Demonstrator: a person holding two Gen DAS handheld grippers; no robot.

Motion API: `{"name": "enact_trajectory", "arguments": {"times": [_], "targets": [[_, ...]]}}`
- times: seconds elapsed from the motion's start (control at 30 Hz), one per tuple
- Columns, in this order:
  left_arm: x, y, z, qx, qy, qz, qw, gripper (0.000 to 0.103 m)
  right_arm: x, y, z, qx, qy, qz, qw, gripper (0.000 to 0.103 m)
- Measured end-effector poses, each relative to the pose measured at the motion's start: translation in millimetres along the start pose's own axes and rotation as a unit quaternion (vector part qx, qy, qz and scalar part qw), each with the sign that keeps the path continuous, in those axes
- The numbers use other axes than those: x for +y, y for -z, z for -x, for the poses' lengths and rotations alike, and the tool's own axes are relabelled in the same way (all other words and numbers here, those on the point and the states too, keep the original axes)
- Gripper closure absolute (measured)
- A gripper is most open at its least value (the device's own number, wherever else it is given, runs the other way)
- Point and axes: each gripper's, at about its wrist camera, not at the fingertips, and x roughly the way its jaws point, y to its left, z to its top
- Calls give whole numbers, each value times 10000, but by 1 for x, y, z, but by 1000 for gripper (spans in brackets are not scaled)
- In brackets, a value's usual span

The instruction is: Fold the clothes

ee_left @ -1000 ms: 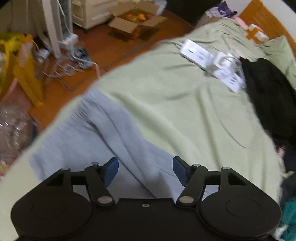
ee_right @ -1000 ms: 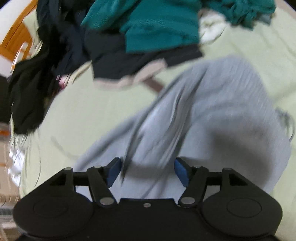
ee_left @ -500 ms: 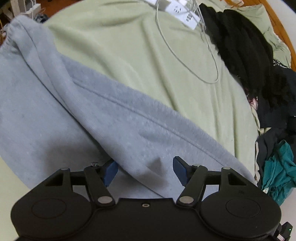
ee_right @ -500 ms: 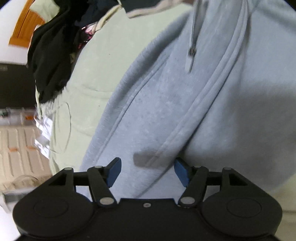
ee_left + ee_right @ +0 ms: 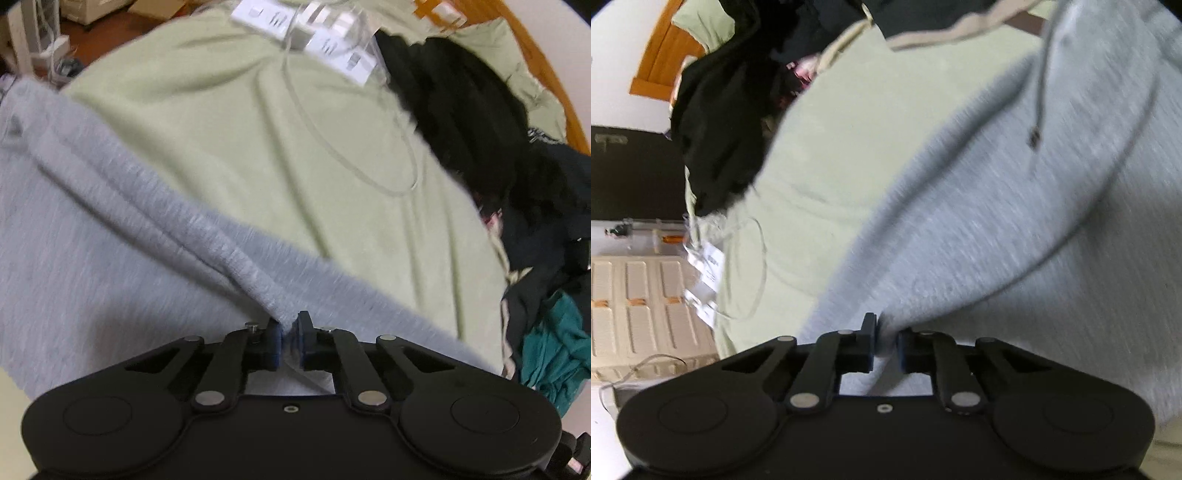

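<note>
On the left, the left tool is closing: its jaws, wide apart half a second ago, are now pinching a raised ridge of the grey garment between the blue pads. The garment is lying spread across the green bed cover, its near edge drawn up into the jaws. Behind it, the cable and the white power strips are lying on the cover, apart from the garment, and the dark clothes pile is sitting to the right. On the right, the right tool is likewise closing on a bunched fold of the same garment, having been open a moment ago; its drawstring is trailing above. Judgement: both grips are being secured, so the lifting or folding stroke appears ready to begin; a thin pinch could slip.
</note>
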Motion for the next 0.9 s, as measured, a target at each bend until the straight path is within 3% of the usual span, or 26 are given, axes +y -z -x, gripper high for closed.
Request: {"name": "enact_trajectory", "arguments": {"times": [0.07, 0.1, 0.13, 0.17, 0.2, 0.47, 0.67, 0.77, 0.8, 0.87, 0.9], "targets": [[-2, -5, -1, 17, 12, 73, 10000, 88, 4, -7, -6, -82, 61, 15, 9999, 88], [-4, -10, -4, 31, 53, 188, 9998, 83, 4, -11, -10, -136, 52, -57, 9999, 79], [-4, -14, -2, -54, 104, 238, 9996, 69, 3, -14, -13, -158, 15, -128, 9998, 73], [-4, -17, 0, -150, 156, 281, 9994, 63, 2, -17, -18, -190, -37, -211, 9996, 61], [-4, -21, 2, -245, 208, 324, 9990, 59, 4, -21, -21, -224, -82, -236, 9994, 60], [10, -43, 31, -738, -134, -346, 9966, 56, 33, -18, -26, -248, -606, 227, 9976, 57], [60, -39, 39, -692, -727, -153, 9948, 56, 28, -10, -43, 87, 467, 1003, 9938, 56], [76, -34, 42, -628, -982, -137, 9931, 55, 12, -15, -17, -139, 668, 1134, 9912, 56], [84, -32, 41, -627, -1221, -151, 9904, 54, 5, -20, -2, -313, 759, 1225, 9891, 56], [98, -30, 39, -606, -1511, -21, 9867, 51, -5, -27, 14, -408, 1206, 1541, 9798, 57], [109, -29, 40, -596, -1682, 117, 9839, 51, -7, -31, 22, -483, 1636, 1836, 9681, 58]]}}
